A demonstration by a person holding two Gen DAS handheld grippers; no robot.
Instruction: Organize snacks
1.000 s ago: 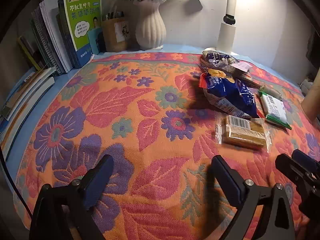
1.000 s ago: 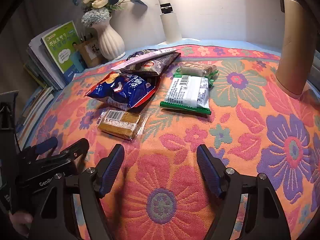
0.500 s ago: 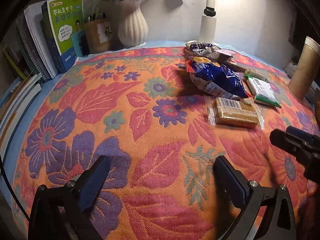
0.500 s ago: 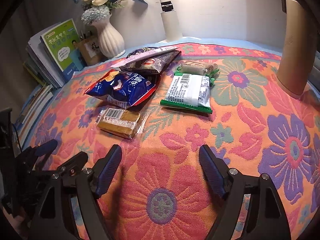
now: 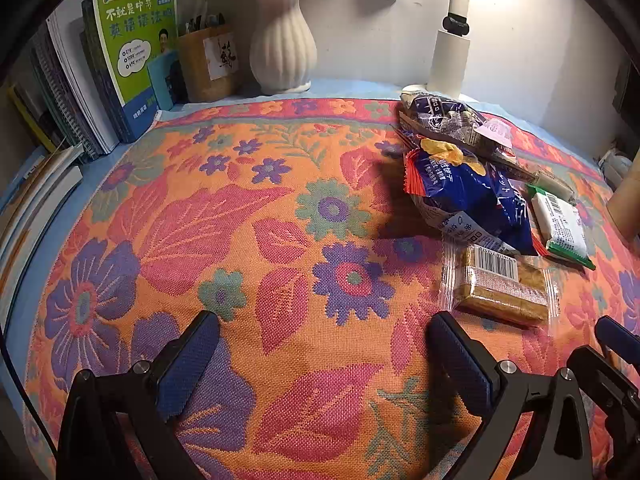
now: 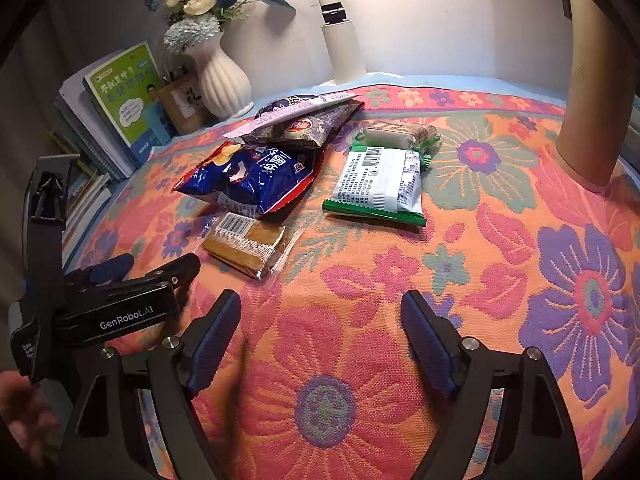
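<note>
While nothing has yet been lifted, the left wrist view shows the left gripper point(image 5: 320, 360) low over the floral cloth point(image 5: 224, 240), its jaws spread wide with only bare fabric between them. The snacks lie in a loose cluster ahead and to the right: a clear-wrapped cake bar point(image 5: 500, 288) nearest, a blue chip bag point(image 5: 468, 196) behind it, a silver-purple pouch point(image 5: 448, 120) at the back, and a green-edged white packet point(image 5: 560, 224) at the right edge. No sorting appears to have begun, and no tray or box for them can be seen.

From the right wrist view, the right gripper point(image 6: 320, 340) hovers over an empty stretch of cloth, its jaws opening and holding nothing. The cake bar point(image 6: 248, 244) sits just ahead to its left, beside the left gripper point(image 6: 152, 272), with the chip bag point(image 6: 256, 180), the pouch point(image 6: 308, 120), the white packet point(image 6: 380, 184) and a small wrapped roll point(image 6: 396, 136) beyond. All the snacks seemingly remain to be arranged.
</note>
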